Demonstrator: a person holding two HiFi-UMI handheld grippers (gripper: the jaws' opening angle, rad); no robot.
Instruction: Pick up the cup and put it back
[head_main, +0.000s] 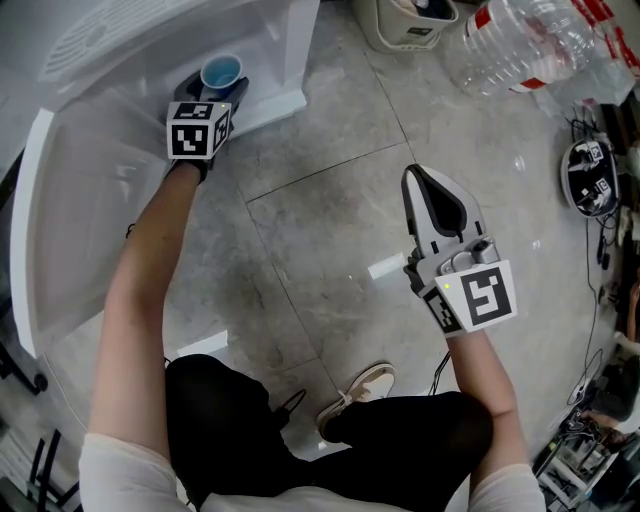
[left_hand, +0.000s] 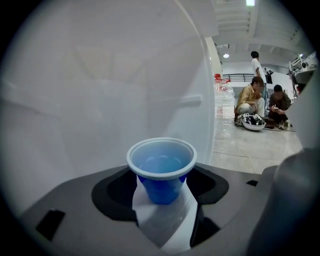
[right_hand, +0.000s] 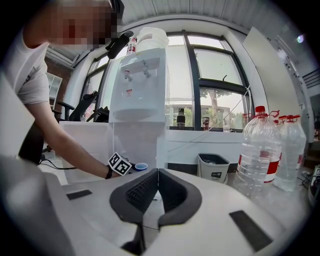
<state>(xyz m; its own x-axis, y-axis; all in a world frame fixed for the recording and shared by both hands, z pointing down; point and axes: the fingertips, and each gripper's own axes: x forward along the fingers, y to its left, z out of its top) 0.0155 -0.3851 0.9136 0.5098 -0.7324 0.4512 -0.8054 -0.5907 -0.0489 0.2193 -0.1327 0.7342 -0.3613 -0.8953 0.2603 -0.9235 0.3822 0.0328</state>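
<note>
A blue plastic cup (head_main: 221, 72) with a white rim stands upright between the jaws of my left gripper (head_main: 219, 88), low against the white water dispenser (head_main: 150, 40). Seen from the left gripper view, the cup (left_hand: 161, 170) fills the gap of the left gripper (left_hand: 162, 194), whose dark pads sit against its two sides; a white ledge shows under it. My right gripper (head_main: 420, 178) hangs over the stone floor, far from the cup, shut with nothing in it. From the right gripper (right_hand: 157, 173) view the cup (right_hand: 141, 166) is small and distant.
A waste bin (head_main: 410, 20) and large water bottles (head_main: 530, 40) stand by the far wall. A helmet (head_main: 590, 175) and cables lie at the right. A curved white panel (head_main: 30, 230) runs along the left. People (left_hand: 250, 100) sit far back.
</note>
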